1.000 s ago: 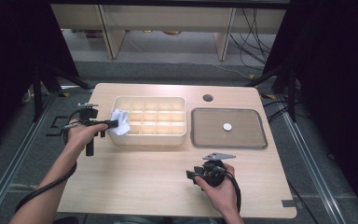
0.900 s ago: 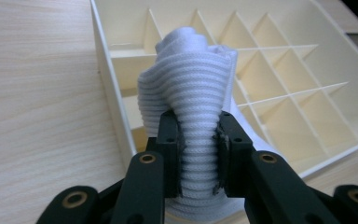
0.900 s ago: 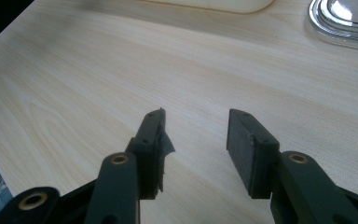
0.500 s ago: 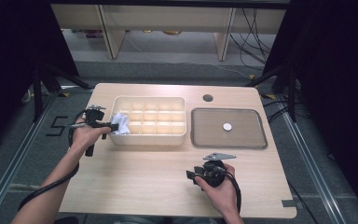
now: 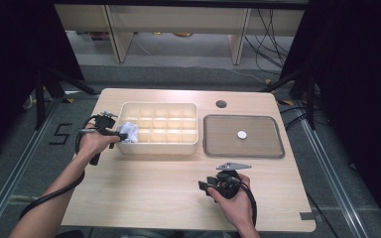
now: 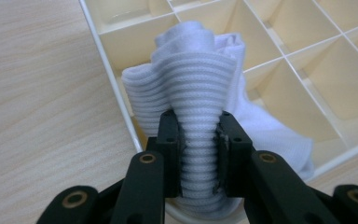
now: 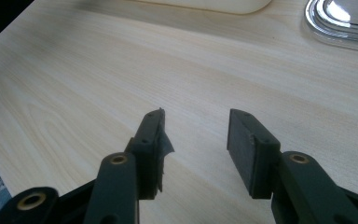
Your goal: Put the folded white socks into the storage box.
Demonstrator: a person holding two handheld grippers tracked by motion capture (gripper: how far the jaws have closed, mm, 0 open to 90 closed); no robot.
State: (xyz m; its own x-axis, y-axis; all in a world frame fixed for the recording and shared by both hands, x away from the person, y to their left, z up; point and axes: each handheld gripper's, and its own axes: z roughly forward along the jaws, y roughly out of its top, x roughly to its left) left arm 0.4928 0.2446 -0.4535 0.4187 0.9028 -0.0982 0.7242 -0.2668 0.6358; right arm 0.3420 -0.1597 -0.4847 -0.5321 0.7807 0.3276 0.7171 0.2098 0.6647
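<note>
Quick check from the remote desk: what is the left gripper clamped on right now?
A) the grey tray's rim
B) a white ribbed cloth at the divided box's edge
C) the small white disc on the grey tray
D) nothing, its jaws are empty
B: in the left gripper view the left gripper pinches the white ribbed cloth between both pads, over the rim of the divided box.

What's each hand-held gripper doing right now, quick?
Left hand-held gripper: closed on the white sock, at the divided box's corner compartment.
Right hand-held gripper: open, holding nothing, over the table.
</note>
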